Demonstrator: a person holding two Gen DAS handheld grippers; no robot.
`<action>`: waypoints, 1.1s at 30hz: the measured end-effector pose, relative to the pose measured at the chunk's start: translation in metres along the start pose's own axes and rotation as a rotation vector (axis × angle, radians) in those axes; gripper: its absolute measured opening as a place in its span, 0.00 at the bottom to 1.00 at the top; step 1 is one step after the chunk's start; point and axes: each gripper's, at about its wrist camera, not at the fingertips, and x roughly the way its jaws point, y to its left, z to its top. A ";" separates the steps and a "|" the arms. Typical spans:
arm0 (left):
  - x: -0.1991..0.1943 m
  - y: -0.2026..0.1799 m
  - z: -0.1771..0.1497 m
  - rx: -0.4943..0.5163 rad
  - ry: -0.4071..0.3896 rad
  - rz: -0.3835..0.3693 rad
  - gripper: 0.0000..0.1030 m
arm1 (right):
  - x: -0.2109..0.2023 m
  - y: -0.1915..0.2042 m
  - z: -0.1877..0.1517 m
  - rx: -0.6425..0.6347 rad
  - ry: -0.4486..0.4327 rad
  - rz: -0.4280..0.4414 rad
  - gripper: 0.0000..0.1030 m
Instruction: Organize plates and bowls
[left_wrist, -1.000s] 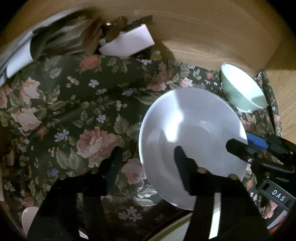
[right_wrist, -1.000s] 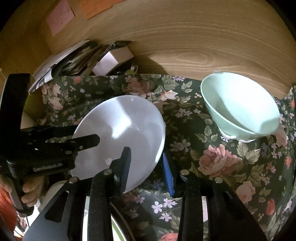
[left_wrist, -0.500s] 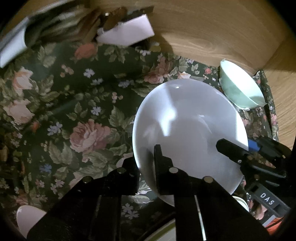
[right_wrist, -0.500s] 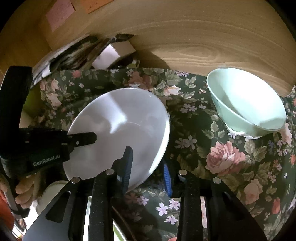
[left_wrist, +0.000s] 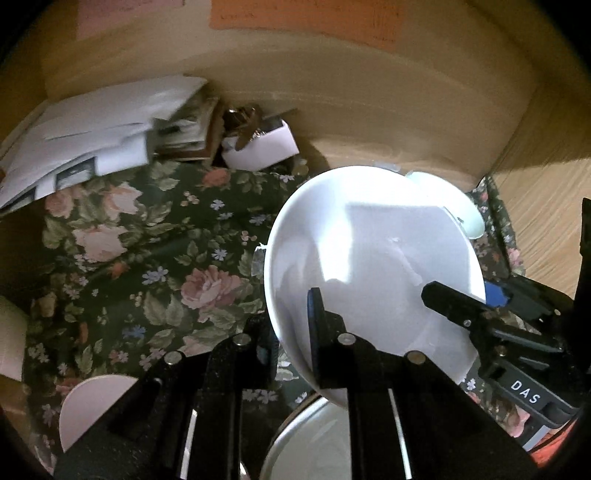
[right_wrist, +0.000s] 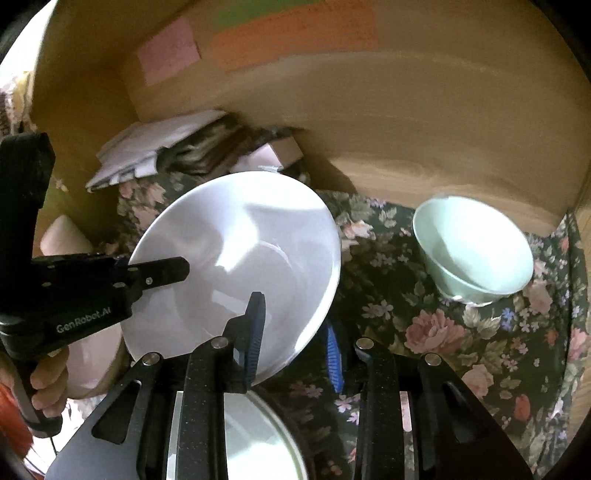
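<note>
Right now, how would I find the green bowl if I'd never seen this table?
Look at the flowery tablecloth below the wooden wall. Near its right edge sits the mint-green bowl, alone on the cloth. It is deep and pale green; the white plate beside it is gripped on both sides.

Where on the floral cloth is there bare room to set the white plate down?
Bare cloth lies between the paper pile and the white plate, and between plate and green bowl. The near edge is crowded with another plate.

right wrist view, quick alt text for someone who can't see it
Both grippers, the right gripper and left gripper, clamp opposite edges of a tilted white plate above a floral tablecloth. A mint green bowl sits right.
</note>
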 end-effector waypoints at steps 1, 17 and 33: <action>-0.004 0.001 0.000 -0.005 -0.004 -0.003 0.13 | -0.002 0.002 0.001 -0.005 -0.004 0.001 0.26; -0.058 0.032 -0.036 -0.057 -0.075 0.041 0.13 | -0.025 0.060 -0.009 -0.088 -0.052 0.037 0.26; -0.097 0.073 -0.075 -0.135 -0.098 0.100 0.13 | -0.021 0.117 -0.022 -0.153 -0.038 0.115 0.26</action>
